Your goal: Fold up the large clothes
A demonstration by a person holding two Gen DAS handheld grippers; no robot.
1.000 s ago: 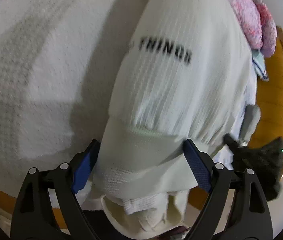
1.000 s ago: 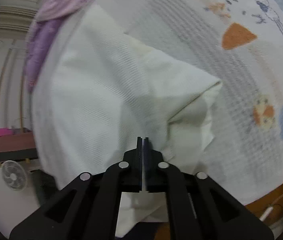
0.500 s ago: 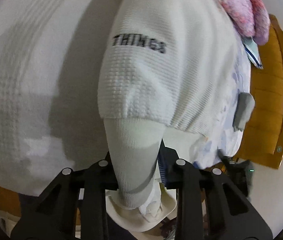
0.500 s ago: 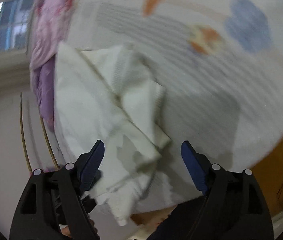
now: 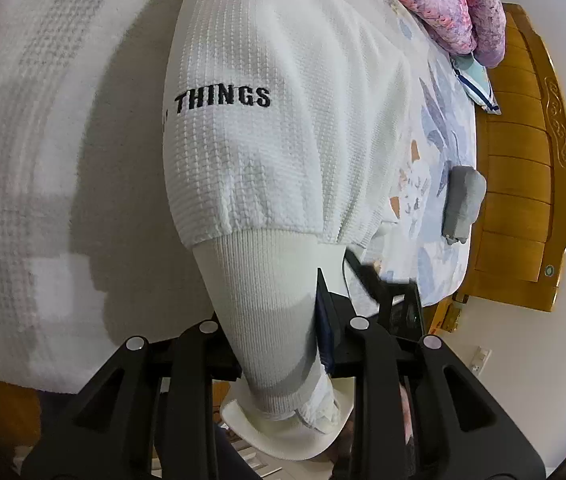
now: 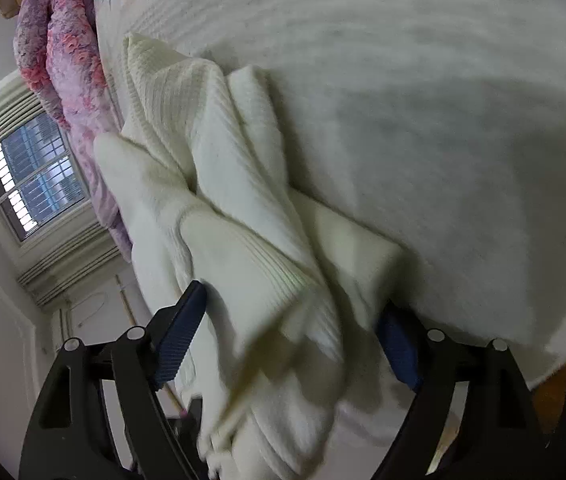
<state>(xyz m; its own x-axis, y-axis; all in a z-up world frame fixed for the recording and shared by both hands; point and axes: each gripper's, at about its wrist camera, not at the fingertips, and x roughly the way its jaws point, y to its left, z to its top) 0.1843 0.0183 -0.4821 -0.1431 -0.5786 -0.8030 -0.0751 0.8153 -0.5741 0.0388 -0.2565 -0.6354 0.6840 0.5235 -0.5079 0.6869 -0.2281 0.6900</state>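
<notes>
Running lengthwise away from its pinched cuff, the sweater [image 5: 267,128] hangs in the left gripper [image 5: 279,344]; the right gripper [image 6: 287,328] gapes, seemingly ungripping.

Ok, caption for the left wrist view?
Left gripper clamped on the ribbed cuff of a white sweater on the bed.

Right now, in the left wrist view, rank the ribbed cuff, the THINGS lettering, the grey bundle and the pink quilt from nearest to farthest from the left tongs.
1. Ribbed cuff: clamped in the left tongs.
2. THINGS lettering: higher up the white sweater, centre.
3. Grey bundle: right, on the bed; its rank against the lettering is unclear.
4. Pink quilt: top right, farthest.
</notes>
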